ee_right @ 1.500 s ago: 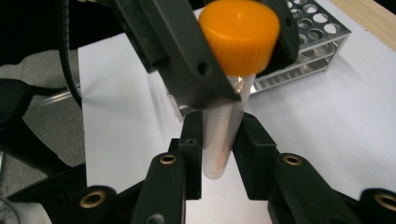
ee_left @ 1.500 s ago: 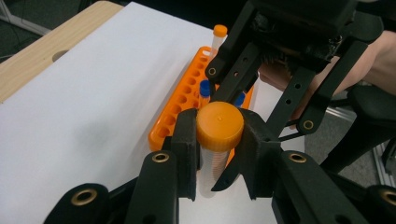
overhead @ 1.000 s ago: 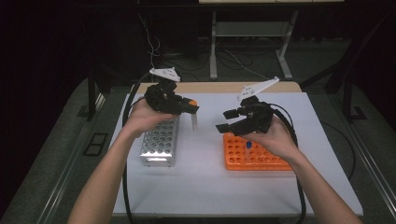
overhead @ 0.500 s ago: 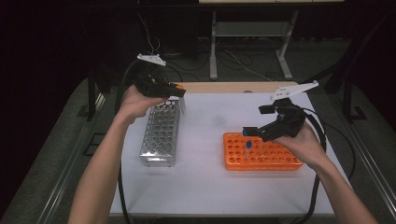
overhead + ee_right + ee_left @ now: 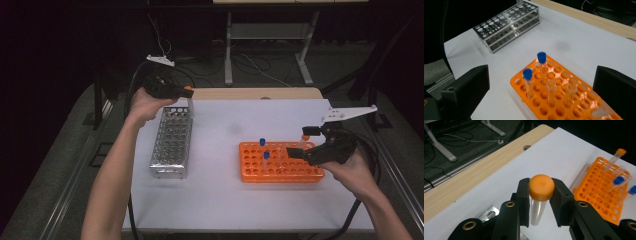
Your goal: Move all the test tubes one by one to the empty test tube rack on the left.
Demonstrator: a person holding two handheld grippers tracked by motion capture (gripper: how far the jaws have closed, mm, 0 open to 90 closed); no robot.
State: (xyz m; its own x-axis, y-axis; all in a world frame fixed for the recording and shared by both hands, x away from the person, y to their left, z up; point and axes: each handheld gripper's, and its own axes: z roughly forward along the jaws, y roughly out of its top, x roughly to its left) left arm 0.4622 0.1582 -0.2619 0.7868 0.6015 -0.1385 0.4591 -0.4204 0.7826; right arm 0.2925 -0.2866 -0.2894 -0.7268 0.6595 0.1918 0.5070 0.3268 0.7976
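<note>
My left gripper [image 5: 186,92] is shut on a clear tube with an orange cap [image 5: 541,187], gripped just under the cap. It hovers over the far end of the metal rack [image 5: 171,141], the tube [image 5: 190,103] hanging upright. My right gripper [image 5: 304,142] stands open at the right end of the orange rack [image 5: 252,167], its jaws wide apart [image 5: 542,80] with nothing gripped. Two blue-capped tubes [image 5: 541,58] [image 5: 527,74] and two uncapped clear tubes [image 5: 551,91] stand in that rack. Another orange-capped tube [image 5: 617,155] leans in its far right corner.
Both racks rest on a white sheet [image 5: 225,200] over a wooden table [image 5: 260,93]. The metal rack's holes [image 5: 506,23] look vacant. Cables trail off the left and right table edges. Dark floor and desk legs [image 5: 229,45] lie beyond.
Both hands have drawn apart from the middle. The left gripper carried the orange-capped tube back and left over the metal rack's far end. The right gripper moved to the orange rack's right end.
</note>
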